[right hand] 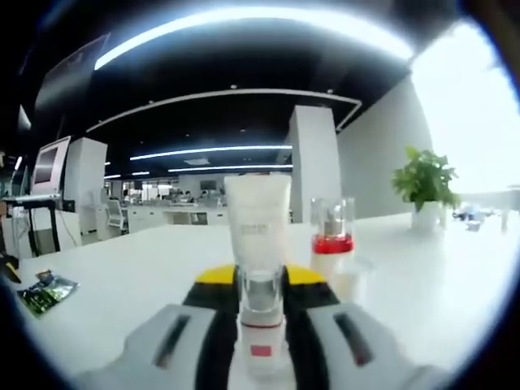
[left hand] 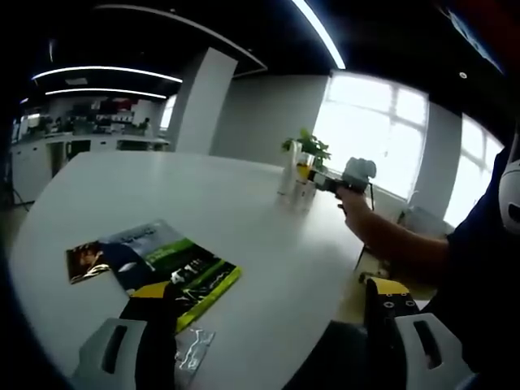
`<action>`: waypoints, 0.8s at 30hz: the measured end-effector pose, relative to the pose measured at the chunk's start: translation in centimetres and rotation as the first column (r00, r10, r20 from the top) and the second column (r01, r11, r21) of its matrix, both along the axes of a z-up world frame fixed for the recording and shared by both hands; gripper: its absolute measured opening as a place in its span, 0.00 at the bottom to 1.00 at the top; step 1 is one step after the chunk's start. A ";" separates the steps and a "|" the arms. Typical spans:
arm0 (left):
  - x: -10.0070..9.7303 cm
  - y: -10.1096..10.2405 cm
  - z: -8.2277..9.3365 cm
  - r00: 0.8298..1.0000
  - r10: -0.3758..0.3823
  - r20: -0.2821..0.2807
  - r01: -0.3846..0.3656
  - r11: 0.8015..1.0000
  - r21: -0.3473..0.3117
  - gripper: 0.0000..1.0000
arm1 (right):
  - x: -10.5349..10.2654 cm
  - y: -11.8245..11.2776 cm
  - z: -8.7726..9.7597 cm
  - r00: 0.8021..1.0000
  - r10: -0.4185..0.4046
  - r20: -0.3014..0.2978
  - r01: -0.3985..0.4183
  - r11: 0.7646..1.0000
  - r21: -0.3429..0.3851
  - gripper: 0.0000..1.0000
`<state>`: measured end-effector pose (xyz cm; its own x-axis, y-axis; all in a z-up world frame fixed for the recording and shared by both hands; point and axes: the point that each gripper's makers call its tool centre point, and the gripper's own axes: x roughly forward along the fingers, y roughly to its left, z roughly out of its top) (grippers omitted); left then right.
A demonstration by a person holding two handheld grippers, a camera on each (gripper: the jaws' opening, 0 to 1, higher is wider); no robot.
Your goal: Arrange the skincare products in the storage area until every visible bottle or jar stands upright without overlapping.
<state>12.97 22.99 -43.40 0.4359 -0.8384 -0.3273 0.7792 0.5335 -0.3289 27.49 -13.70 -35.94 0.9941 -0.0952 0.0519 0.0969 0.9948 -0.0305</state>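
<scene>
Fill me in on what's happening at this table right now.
A person is tidying skincare products on a white table. The right tool has its jaws on either side of a white tube standing cap-down; whether they grip it is unclear. A bottle with a red band stands just behind, and a potted plant further back. The left tool hangs idle over magazines near the table edge.

right gripper [right hand: 262,337] jaws closed on something, left gripper [left hand: 268,345] jaws apart
</scene>
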 end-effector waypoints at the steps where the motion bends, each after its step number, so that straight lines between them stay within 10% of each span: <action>1: 0.0 0.0 0.0 1.000 0.001 0.001 -0.001 1.000 0.001 0.99 | 0.0 0.1 0.0 1.000 0.002 -0.001 -0.002 1.000 -0.002 0.20; 24: -0.1 -0.3 0.0 1.000 -0.006 0.002 0.006 1.000 0.004 0.99 | 0.4 -0.1 -0.2 1.000 -0.005 -0.023 0.004 1.000 -0.030 0.29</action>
